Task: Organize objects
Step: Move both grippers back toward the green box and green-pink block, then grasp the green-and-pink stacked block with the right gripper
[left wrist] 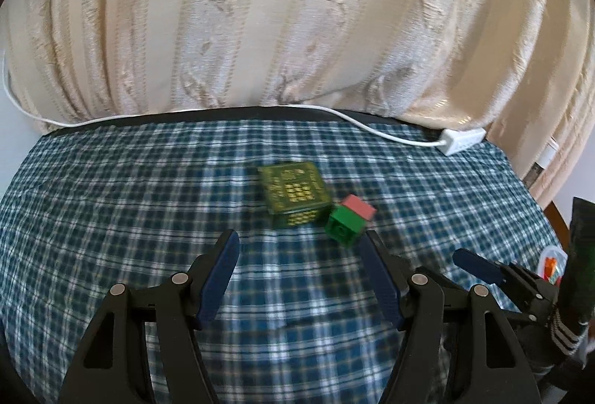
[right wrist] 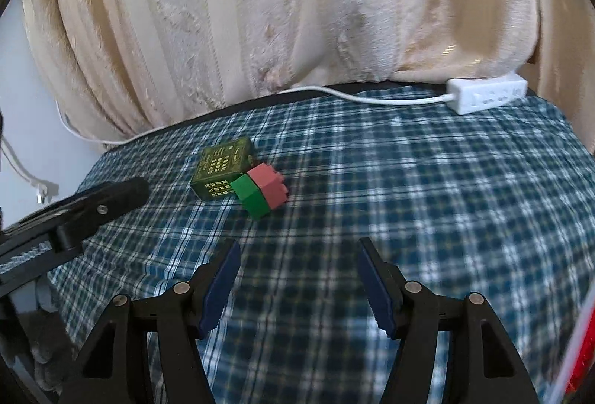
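Observation:
A small dark green box with gold print (left wrist: pixel 294 194) lies on the blue plaid cloth (left wrist: pixel 111 203). A green brick (left wrist: pixel 344 225) joined to a pink brick (left wrist: pixel 359 207) lies on its side, touching the box's right side. My left gripper (left wrist: pixel 300 240) is open and empty, just short of them. In the right wrist view the box (right wrist: pixel 222 167), the green brick (right wrist: pixel 251 197) and the pink brick (right wrist: pixel 269 185) sit ahead and left of my right gripper (right wrist: pixel 297 248), which is open and empty.
A cream patterned curtain (left wrist: pixel 297 13) hangs behind the table. A white power strip (right wrist: pixel 487 94) with its cable (right wrist: pixel 334 92) lies at the back right edge. The left gripper's body (right wrist: pixel 74 214) shows at left in the right wrist view. A packet (left wrist: pixel 552 264) lies at far right.

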A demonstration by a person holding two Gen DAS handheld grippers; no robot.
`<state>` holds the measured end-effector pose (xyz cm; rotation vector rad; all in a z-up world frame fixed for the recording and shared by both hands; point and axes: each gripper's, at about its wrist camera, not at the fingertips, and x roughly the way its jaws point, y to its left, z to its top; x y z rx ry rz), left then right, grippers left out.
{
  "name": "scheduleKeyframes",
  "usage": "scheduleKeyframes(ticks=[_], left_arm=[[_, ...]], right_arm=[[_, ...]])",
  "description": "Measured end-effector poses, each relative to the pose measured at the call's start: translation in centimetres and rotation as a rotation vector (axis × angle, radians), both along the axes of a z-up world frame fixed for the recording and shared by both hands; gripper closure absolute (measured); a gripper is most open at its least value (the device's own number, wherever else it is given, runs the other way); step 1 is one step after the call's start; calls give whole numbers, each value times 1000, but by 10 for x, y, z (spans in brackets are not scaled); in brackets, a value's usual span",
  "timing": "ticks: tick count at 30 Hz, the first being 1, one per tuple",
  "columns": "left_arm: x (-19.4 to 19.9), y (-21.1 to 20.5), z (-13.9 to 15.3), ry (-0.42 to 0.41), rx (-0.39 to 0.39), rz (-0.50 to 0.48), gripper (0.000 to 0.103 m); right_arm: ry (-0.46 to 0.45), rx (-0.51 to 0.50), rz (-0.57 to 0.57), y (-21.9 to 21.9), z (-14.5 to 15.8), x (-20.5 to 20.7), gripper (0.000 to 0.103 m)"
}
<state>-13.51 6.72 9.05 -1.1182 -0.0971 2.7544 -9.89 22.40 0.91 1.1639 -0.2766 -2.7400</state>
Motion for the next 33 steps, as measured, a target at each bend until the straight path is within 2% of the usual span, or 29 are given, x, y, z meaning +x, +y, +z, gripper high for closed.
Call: scheduleKeyframes(ticks=[17,33], left_arm=[[-20,-25,-17,-52,3,76,34],[-31,-35,-34,-97,-3,102,34]], right_arm=[[-60,21,93,-30,-21,-67,36],[-70,41,123,-48,-31,-99,36]])
